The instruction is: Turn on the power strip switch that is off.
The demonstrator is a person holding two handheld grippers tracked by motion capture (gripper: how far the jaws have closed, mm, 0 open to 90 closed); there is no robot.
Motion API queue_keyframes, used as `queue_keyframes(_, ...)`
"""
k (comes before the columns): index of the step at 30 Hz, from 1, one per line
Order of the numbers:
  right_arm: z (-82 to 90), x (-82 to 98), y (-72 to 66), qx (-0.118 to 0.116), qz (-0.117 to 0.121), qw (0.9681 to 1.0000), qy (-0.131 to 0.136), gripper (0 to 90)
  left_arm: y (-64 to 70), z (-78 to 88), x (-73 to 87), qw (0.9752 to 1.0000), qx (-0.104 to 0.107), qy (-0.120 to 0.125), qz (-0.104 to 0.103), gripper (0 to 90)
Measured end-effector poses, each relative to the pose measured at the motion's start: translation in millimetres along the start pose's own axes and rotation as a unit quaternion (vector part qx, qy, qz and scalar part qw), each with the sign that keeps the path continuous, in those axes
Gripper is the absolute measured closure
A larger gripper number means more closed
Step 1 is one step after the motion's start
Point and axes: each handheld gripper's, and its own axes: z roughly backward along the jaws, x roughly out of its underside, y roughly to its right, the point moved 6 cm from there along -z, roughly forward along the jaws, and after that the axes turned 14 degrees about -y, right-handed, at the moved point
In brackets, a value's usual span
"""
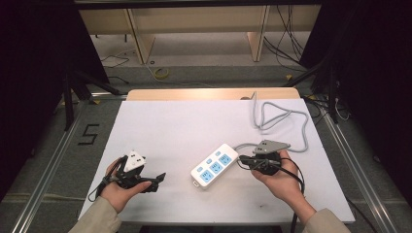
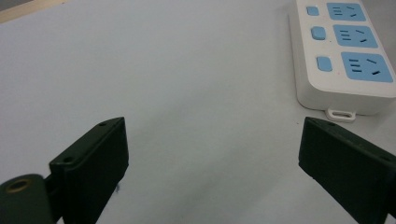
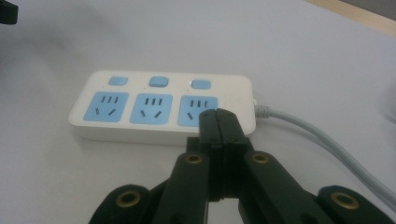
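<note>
A white power strip with three blue sockets and three blue switches lies slantwise on the white table, its grey cord looping off to the back right. My right gripper is shut with nothing in it, its tips just off the strip's cord end. In the right gripper view the closed tips sit in front of the nearest socket of the power strip. My left gripper rests near the front left, open and empty, its jaws standing wide apart. The power strip lies ahead and to its right.
The white table sheet has a wooden edge at the back. The cord loops over the back right corner. Beyond the table are a floor with cables and wooden shelf legs. Dark curtains flank both sides.
</note>
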Motion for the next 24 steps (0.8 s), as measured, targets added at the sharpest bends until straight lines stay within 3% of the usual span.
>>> queue_keyframes(24, -6.0, -7.9, -2.3, -0.001, 0.004, 1.0000, -0.002, 90.0, 0.0, 0.0, -0.2, 1.0000, -0.001, 0.001, -0.002, 8.0)
